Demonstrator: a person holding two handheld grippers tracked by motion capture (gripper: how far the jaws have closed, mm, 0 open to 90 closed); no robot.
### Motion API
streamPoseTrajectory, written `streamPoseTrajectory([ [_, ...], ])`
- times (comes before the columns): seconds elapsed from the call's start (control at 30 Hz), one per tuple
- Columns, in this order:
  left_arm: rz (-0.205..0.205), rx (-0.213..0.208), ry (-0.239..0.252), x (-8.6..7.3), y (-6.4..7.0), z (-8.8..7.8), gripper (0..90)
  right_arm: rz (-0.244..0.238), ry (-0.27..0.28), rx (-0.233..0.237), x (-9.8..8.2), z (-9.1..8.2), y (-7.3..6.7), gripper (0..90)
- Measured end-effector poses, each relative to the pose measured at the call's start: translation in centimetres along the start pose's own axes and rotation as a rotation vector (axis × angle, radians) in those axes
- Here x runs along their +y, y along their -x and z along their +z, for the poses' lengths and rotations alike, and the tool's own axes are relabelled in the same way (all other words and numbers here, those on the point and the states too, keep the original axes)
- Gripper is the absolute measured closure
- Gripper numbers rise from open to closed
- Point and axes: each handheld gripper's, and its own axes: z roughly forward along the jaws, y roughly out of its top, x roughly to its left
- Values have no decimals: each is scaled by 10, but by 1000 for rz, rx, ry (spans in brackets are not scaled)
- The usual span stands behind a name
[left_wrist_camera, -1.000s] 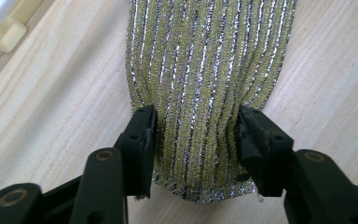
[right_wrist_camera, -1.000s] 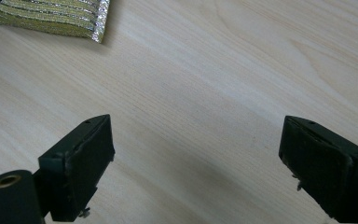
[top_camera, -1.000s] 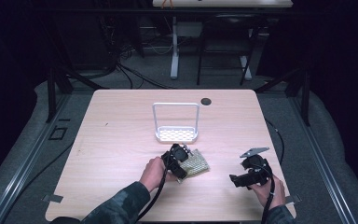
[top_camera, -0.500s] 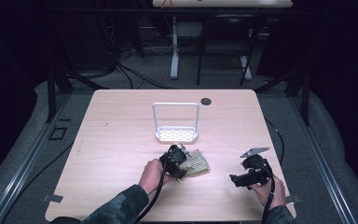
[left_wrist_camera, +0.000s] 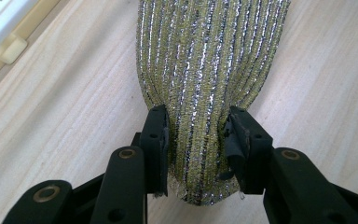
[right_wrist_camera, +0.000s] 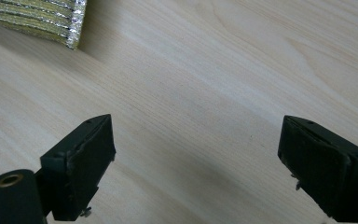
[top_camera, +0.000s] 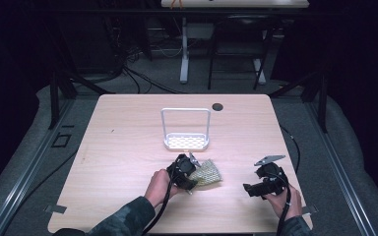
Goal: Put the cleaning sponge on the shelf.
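The left gripper (left_wrist_camera: 196, 140) pinches the soft green-and-silver striped scrubbing sponge (left_wrist_camera: 209, 60) only at its narrow end, so it may slip out when lifted, while the right gripper (right_wrist_camera: 205, 163) stands open above the pale wooden tabletop (right_wrist_camera: 223, 79).

text: none legible | labels/brands: none — numbers/signs: none | checked: high view and both gripper views — nothing could be read
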Motion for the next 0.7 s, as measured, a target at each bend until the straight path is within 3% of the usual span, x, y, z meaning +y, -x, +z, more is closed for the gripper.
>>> streamPoseTrajectory([
  [0.13, 5, 3, 7, -2, -1, -7, 621, -6, -2, -6, 0, 0, 0, 102],
  [0.7, -42, 19, 70, -15, -11, -32, 619, -5, -2, 0, 0, 1, -1, 104],
])
